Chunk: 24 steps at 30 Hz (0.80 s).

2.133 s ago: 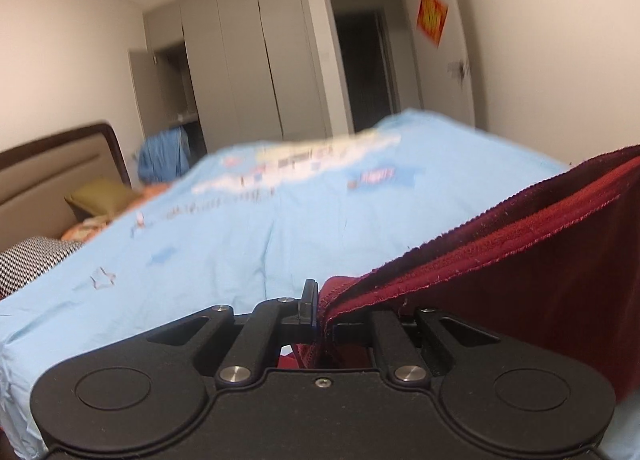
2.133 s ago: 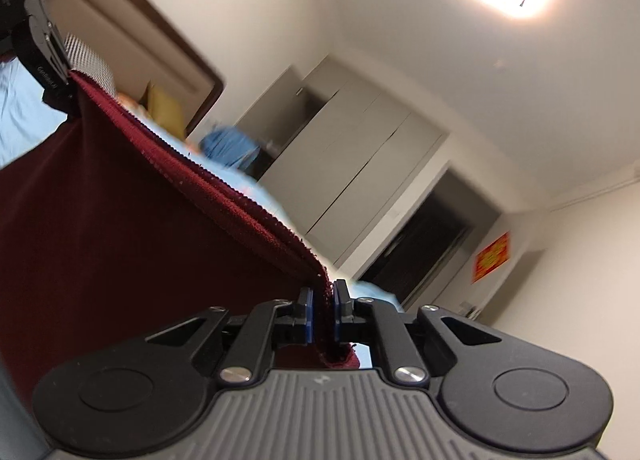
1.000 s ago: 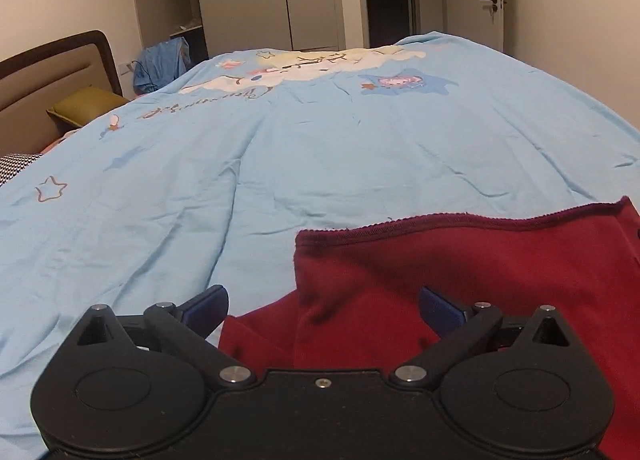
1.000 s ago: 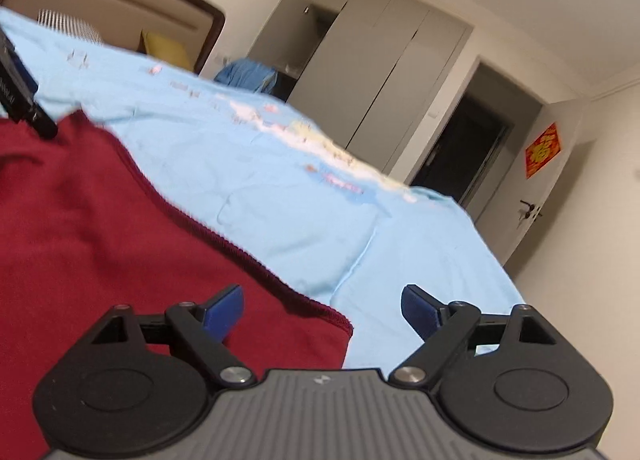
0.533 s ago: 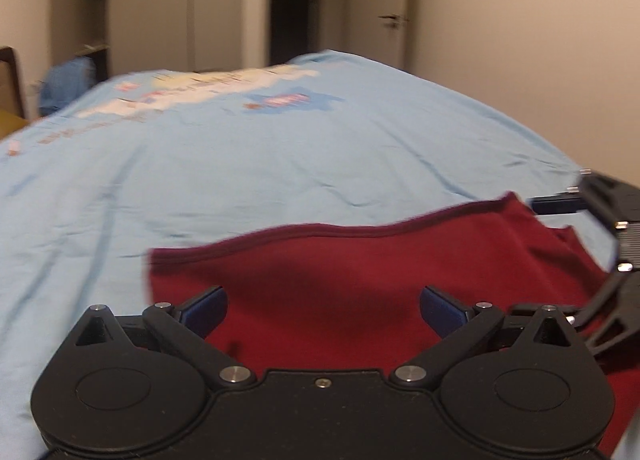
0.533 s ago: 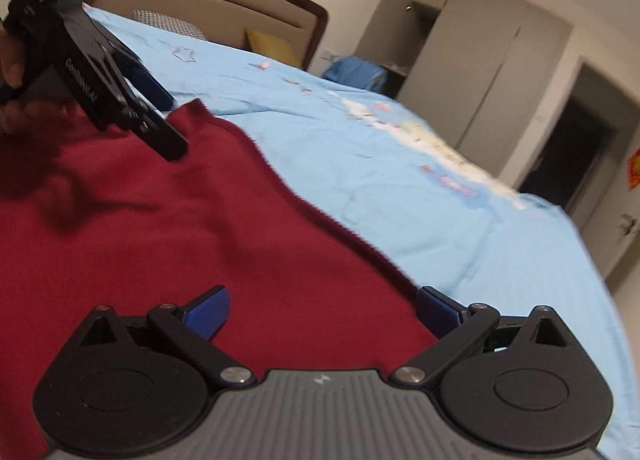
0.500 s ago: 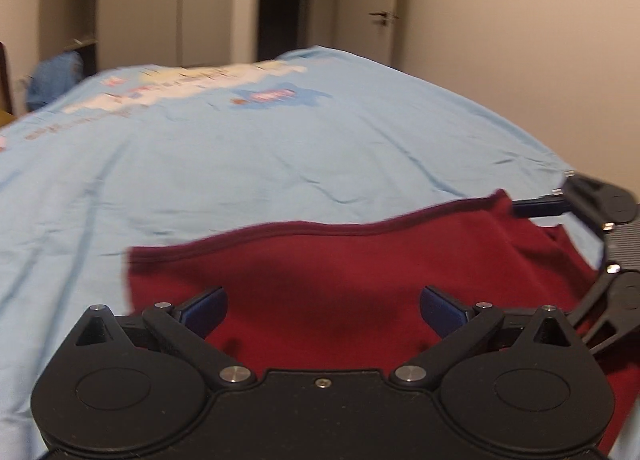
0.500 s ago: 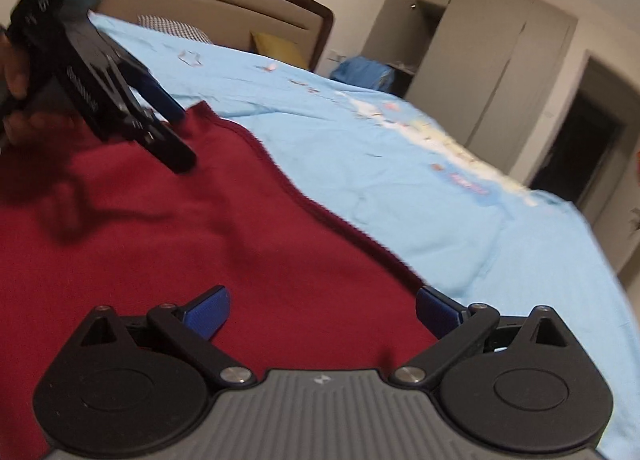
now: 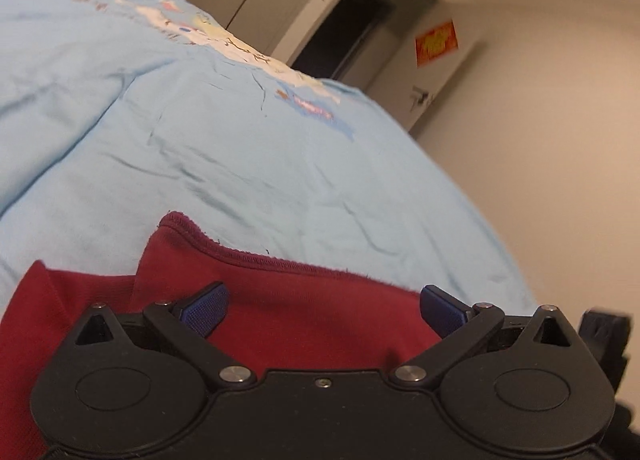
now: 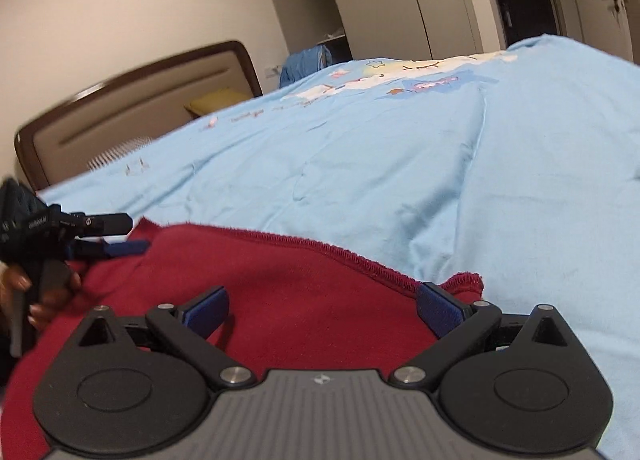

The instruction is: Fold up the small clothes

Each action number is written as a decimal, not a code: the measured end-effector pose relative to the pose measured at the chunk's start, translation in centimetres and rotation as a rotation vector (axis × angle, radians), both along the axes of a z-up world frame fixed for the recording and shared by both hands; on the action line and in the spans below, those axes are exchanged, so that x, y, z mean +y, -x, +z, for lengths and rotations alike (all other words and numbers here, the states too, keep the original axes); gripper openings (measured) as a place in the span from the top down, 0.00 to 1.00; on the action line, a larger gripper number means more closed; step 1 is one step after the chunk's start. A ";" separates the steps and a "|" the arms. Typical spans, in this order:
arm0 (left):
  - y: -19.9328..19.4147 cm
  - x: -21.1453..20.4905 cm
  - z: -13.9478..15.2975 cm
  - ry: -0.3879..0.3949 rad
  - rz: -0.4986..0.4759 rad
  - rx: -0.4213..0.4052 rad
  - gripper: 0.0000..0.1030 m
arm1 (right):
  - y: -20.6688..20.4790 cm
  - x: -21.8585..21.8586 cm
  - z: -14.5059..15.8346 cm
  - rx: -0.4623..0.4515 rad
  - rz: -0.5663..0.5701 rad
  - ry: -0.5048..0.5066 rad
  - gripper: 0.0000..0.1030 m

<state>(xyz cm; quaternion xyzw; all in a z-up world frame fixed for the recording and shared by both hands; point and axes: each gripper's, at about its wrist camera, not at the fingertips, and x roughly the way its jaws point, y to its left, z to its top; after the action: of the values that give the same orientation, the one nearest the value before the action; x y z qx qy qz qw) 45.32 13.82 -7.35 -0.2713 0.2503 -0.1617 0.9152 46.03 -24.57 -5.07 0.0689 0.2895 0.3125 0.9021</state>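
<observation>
Now both grippers have let go: the left gripper [image 9: 322, 310] and right gripper [image 10: 322, 310] hover with fingers spread and empty over the red garment [image 10: 288, 284], which lies flat on the blue bed cover [image 10: 400, 163] — laid out for folding. Soft knit fabric, stitched wavy hem.

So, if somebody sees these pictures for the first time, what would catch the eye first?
The dark red garment stands out first, lying spread on the light blue bed cover near its front edge. Next come the two open grippers over it: the right gripper above the hemmed edge, the left gripper at the far left corner.
</observation>
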 end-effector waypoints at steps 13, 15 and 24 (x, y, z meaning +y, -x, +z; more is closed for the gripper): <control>-0.1 -0.6 -0.5 -0.017 0.005 -0.013 0.01 | -0.1 -1.3 0.1 0.002 0.001 -0.040 0.01; 0.0 -0.6 -0.6 -0.017 0.005 -0.013 0.01 | -0.1 -1.2 0.1 0.002 0.001 -0.043 0.01; -0.2 -0.6 0.2 -0.037 0.001 0.031 0.01 | 0.3 0.0 0.5 -0.002 -0.011 0.013 0.01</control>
<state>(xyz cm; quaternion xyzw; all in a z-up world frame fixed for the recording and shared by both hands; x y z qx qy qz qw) 45.52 13.25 -7.18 -0.2567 0.2675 -0.1525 0.9161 45.72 -24.56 -4.61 0.0643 0.2904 0.3055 0.9046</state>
